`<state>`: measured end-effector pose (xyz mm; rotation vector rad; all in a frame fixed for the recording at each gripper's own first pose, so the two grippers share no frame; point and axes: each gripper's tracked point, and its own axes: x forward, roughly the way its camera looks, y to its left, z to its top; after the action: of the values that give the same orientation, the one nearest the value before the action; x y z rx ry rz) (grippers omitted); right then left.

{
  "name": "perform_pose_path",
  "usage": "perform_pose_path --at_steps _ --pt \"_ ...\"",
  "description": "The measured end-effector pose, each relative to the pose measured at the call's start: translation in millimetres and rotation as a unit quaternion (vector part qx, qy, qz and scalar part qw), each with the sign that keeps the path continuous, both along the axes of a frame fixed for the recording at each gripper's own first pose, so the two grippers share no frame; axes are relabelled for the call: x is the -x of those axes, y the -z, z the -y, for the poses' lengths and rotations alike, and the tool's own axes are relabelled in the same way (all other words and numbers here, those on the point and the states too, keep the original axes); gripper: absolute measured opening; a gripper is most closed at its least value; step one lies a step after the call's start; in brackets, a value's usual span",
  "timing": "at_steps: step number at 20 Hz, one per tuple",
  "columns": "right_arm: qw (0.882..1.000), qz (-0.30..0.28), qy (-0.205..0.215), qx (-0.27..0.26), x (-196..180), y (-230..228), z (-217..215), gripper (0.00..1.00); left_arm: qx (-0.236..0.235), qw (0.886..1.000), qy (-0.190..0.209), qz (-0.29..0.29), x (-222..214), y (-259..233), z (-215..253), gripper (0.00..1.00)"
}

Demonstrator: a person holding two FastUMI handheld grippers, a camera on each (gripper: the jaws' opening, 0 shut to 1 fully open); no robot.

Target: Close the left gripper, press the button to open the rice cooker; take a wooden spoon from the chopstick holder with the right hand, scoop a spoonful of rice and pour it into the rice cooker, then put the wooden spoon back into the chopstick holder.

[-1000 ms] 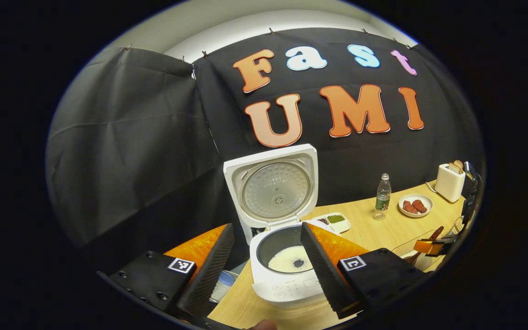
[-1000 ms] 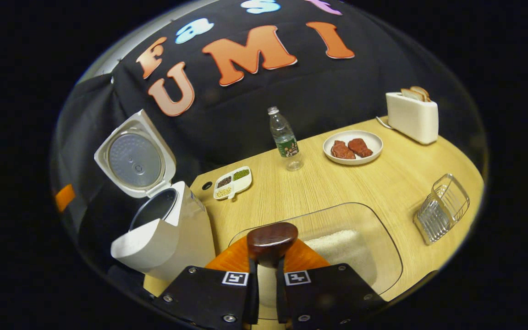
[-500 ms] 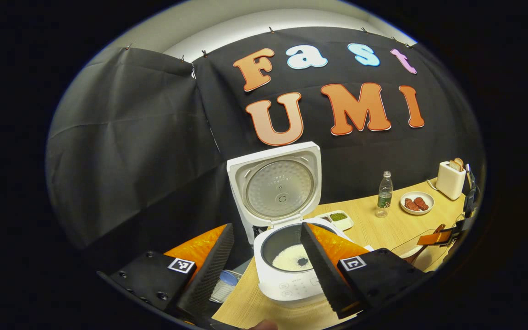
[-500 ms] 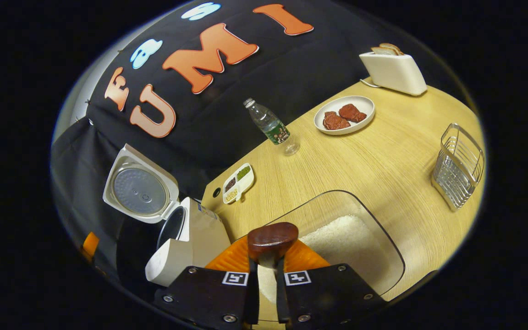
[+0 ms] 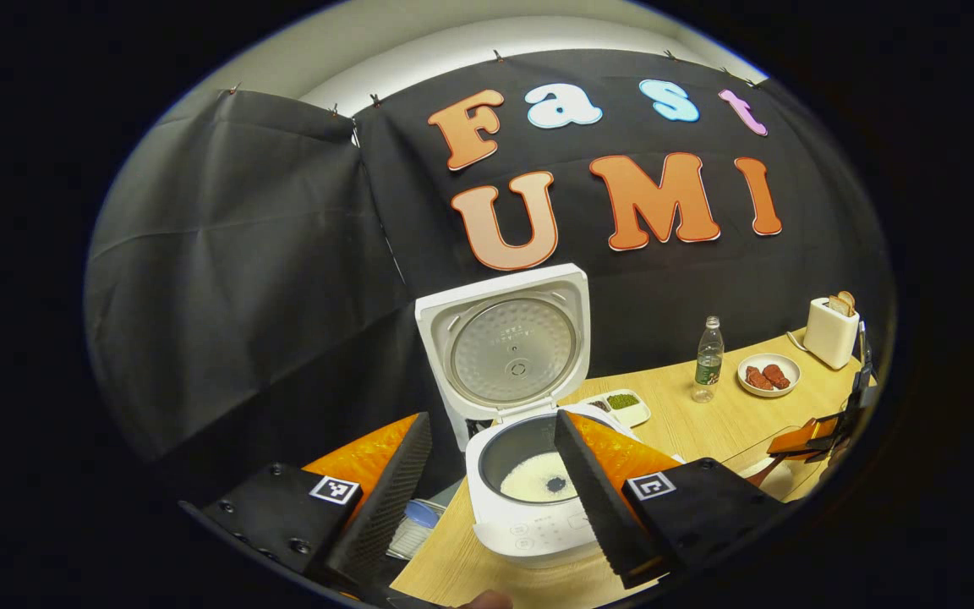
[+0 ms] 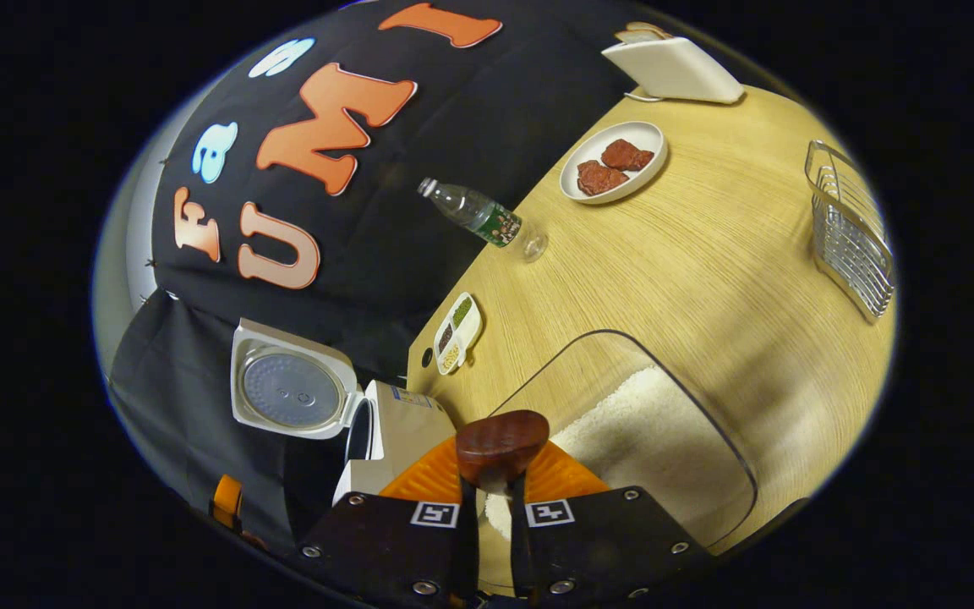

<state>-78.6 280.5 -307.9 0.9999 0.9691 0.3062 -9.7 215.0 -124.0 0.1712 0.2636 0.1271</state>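
Wooden spoon [image 6: 500, 443] clamped between right claw [image 6: 494, 541] fingers.

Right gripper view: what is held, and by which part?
The right hand-held gripper holds the wooden spoon by its handle, just below the bowl.

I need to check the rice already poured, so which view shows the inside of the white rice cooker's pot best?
The left gripper view: it looks straight into the white rice cooker, with rice on the pot's floor. In the right gripper view the cooker lies side-on, its inside a dark sliver.
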Motion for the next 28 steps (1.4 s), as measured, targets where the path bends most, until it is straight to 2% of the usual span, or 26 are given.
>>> perform_pose_path --at_steps 9,10,11,12,13,14,15,16,17,18,19,20,22,24,25,28 --pt "0.992 -0.019 0.073 -0.096 -18 -16 45 0.14 0.005 1.000 0.008 0.007 -5 -6 19 0.99" --pt "0.990 -0.021 0.084 -0.108 -22 -20 52 0.14 0.007 1.000 0.009 0.009 -5 -7 21 0.94" --pt "0.988 -0.022 0.094 -0.122 -25 -26 56 0.14 0.009 1.000 0.010 0.010 -5 -7 24 0.99" --pt "0.985 -0.023 0.104 -0.137 -29 -32 62 0.14 0.011 1.000 0.010 0.011 -5 -8 26 0.94" --pt "0.981 -0.025 0.114 -0.154 -32 -40 65 0.14 0.013 1.000 0.010 0.013 -5 -9 27 0.94" --pt "0.977 -0.028 0.123 -0.173 -36 -46 68 0.14 0.015 1.000 0.010 0.014 -5 -8 28 0.99" --pt "0.971 -0.033 0.133 -0.194 -38 -53 71 0.14 0.016 1.000 0.009 0.015 -6 -9 28 0.99" --pt "0.966 -0.037 0.141 -0.215 -43 -60 72 0.14 0.018 1.000 0.008 0.016 -5 -9 28 0.94" --pt "0.960 -0.039 0.149 -0.235 -47 -67 70 0.14 0.019 1.000 0.006 0.018 -5 -10 27 0.99" --pt "0.955 -0.040 0.154 -0.252 -50 -73 68 0.14 0.020 1.000 0.005 0.019 -4 -10 26 0.99" --pt "0.950 -0.041 0.156 -0.268 -52 -80 66 0.14 0.021 1.000 0.001 0.021 -4 -10 23 0.99" --pt "0.945 -0.042 0.156 -0.284 -54 -88 62 0.14 0.022 1.000 -0.001 0.021 -3 -11 21 0.94" --pt "0.934 -0.045 0.158 -0.317 -61 -105 51 0.14 0.023 0.999 -0.007 0.021 -1 -9 15 0.99" --pt "0.924 -0.051 0.157 -0.345 -68 -121 38 0.14 0.020 0.999 -0.014 0.022 0 -10 5 0.99" --pt "0.920 -0.055 0.155 -0.355 -71 -128 27 0.14 0.019 0.999 -0.018 0.022 3 -10 0 0.95" --pt "0.915 -0.065 0.137 -0.373 -75 -144 -2 0.14 0.021 0.999 -0.034 0.025 5 -10 -16 0.95"
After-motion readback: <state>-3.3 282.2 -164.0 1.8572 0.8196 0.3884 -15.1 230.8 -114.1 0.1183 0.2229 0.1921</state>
